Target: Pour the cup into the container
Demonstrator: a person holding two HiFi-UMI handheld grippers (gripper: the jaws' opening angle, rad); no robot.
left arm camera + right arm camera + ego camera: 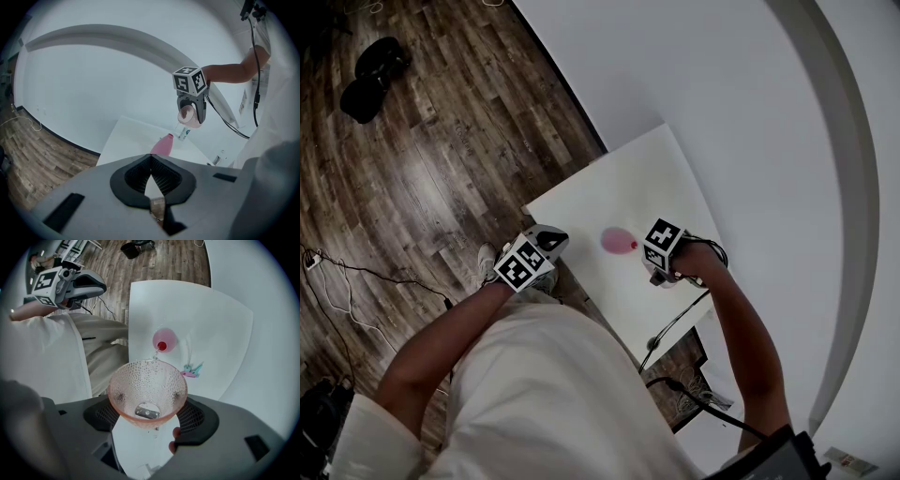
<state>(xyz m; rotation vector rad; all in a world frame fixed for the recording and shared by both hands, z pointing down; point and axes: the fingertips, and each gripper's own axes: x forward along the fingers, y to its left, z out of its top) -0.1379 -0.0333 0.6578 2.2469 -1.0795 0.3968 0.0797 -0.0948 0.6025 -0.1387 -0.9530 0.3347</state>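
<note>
- Over the table (211, 319): right gripper (149, 414) clamps cup (147, 380), tipped above container (164, 341). Tilt slow, aim for the mouth.
- Left gripper (151, 174): jaws together, empty.

Seen from the head view, the container (619, 241) stands on the worktop (619, 178), nearer the person's edge, between the two grippers. The left gripper (151, 174) hangs at the worktop's near left corner, apart from the container. The right gripper (147, 416) is just to the container's right. The cup (147, 392) sits tipped between the right gripper's fingers (194, 416), its rim above the container's mouth. A few small items (192, 370) lie on the worktop beside the container. The wall (750, 112) backs the worktop. The floor (441, 159) spreads to the left, with cables (337, 281) and, well off, a bundle (370, 75).
</note>
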